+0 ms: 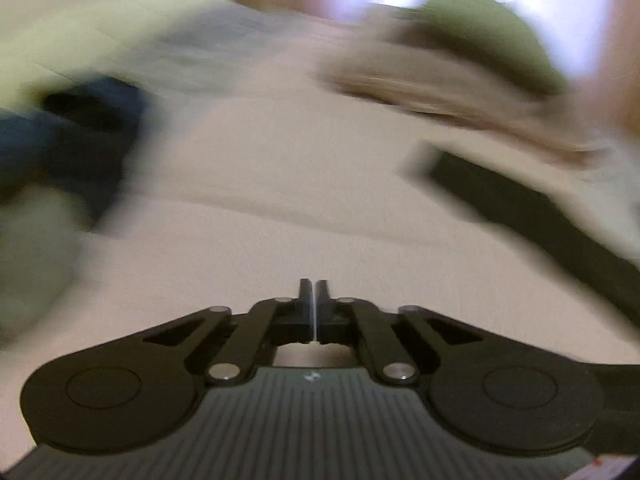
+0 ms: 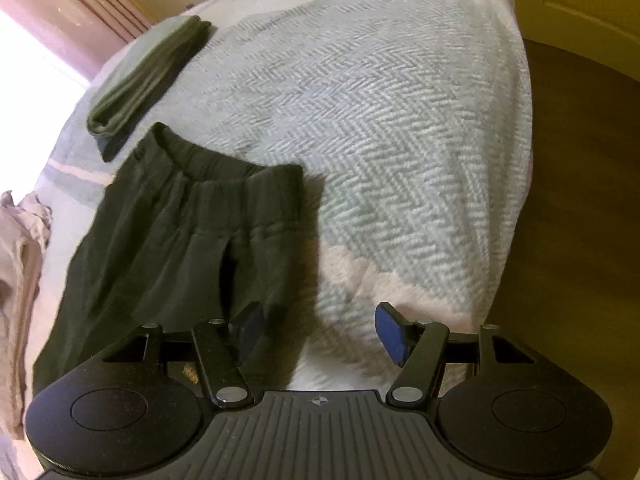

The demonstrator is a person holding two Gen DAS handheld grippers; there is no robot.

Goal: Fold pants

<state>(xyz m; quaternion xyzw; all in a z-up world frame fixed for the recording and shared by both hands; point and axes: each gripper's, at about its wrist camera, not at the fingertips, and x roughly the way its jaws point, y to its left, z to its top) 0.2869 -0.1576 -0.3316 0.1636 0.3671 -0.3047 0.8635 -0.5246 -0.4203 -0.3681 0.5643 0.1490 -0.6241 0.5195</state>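
The right gripper (image 2: 320, 330) hangs over the bed with its blue-padded fingers (image 2: 390, 334) spread wide and nothing between them; the left pad sits over the edge of the dark pants (image 2: 180, 240), though contact is unclear. The pants lie flat on the herringbone blanket (image 2: 380, 100), waistband away from the camera — a folded green garment (image 2: 148, 72) lies just beyond it, and crumpled beige cloth (image 2: 20, 260) sits at the left. The left gripper (image 1: 315, 292) is pressed together, empty, above a pale sheet (image 1: 280, 200) — that view is badly blurred
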